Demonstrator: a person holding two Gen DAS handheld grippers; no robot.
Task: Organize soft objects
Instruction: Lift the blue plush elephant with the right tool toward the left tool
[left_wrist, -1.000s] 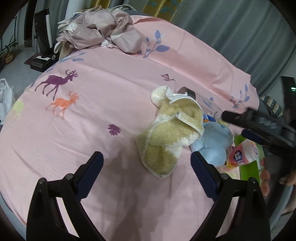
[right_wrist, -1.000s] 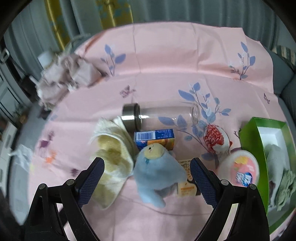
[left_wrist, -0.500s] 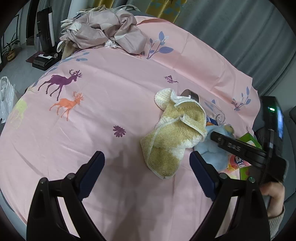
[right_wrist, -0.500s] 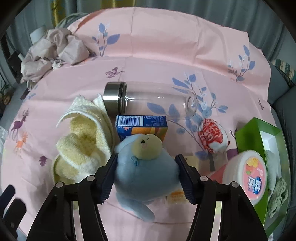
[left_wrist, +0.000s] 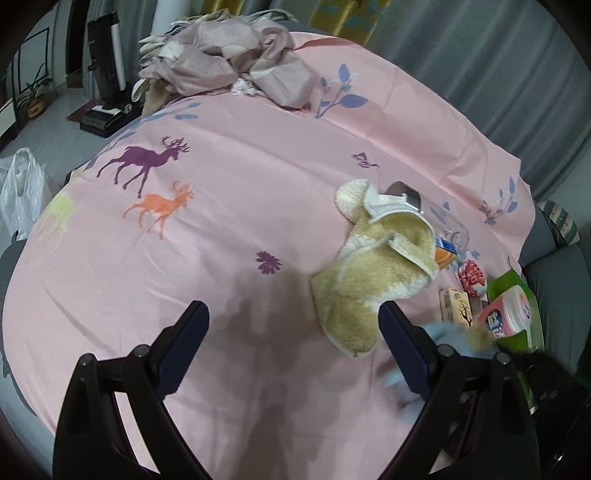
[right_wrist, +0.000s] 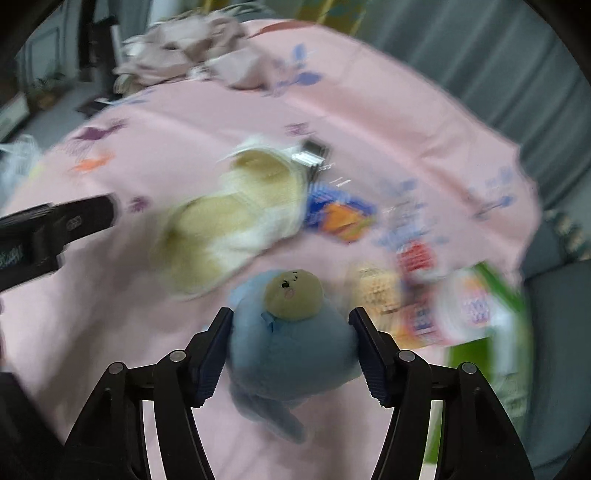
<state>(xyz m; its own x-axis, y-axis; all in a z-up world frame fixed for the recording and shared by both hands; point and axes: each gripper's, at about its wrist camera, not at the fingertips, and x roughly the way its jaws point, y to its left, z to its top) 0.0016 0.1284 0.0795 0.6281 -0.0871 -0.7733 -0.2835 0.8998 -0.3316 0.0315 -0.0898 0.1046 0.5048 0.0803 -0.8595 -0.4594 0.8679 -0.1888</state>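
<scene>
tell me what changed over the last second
The right gripper closed on the blue plush toy and lifted it off the pink sheet. The yellow towel stayed put, and the left gripper stayed open, hovering over the sheet.

Black fingers (right_wrist: 212, 356) w/ ribbed navy pads, silver screws.

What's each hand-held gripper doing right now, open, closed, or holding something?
Left hand-held gripper: open, holding nothing.
Right hand-held gripper: closed on the blue plush toy.
</scene>
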